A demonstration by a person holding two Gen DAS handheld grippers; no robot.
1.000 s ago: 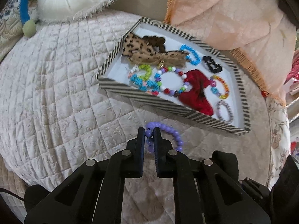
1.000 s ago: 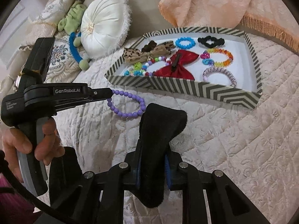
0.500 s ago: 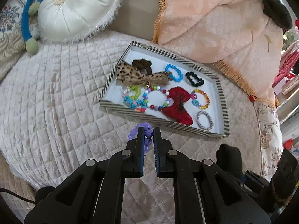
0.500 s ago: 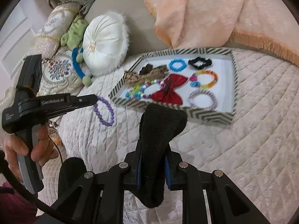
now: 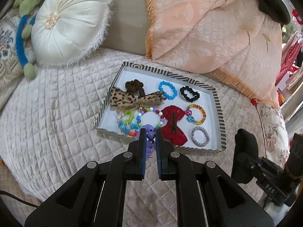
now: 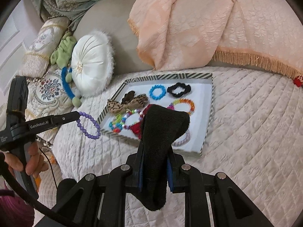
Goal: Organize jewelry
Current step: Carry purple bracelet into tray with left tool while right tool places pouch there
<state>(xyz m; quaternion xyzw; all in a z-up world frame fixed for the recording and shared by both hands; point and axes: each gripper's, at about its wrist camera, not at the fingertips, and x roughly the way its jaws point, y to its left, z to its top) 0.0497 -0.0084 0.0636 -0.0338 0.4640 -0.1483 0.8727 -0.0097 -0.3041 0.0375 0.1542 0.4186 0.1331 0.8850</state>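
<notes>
purple bead bracelet (image 6: 89,125) pinched at one bead by left gripper (image 5: 151,134), jaws pressed tight on it, loop hanging free in air over the quilted bedspread (image 6: 246,123), just left of the striped tray (image 6: 208,121) in the right wrist view. in the left wrist view only a few purple beads show between the fingers (image 5: 142,138), in front of the tray's near wall. a hand (image 6: 28,162) grips the left gripper's handle at lower left.

right gripper (image 6: 154,151) jaws clamped on a black fuzzy fabric piece (image 6: 162,132), which sticks up past the fingertips and droops below them; it blocks part of the tray. cannot tell what kind of item the black piece is.

tray sits on the bedspread, white inside, holds: leopard bow (image 5: 132,99), brown scrunchie (image 5: 134,85), blue bead bracelet (image 5: 167,89), black scrunchie (image 5: 189,94), red bow (image 5: 173,124), rainbow bead bracelet (image 5: 196,114), clear spiral hair tie (image 5: 200,137), multicolour bead bracelets (image 5: 140,121) bunched at the near left corner. items mostly apart, leopard bow overlaps brown scrunchie.

white round cushion (image 5: 68,22) beyond tray at left, peach fringed throw (image 5: 208,28) beyond at right.
</notes>
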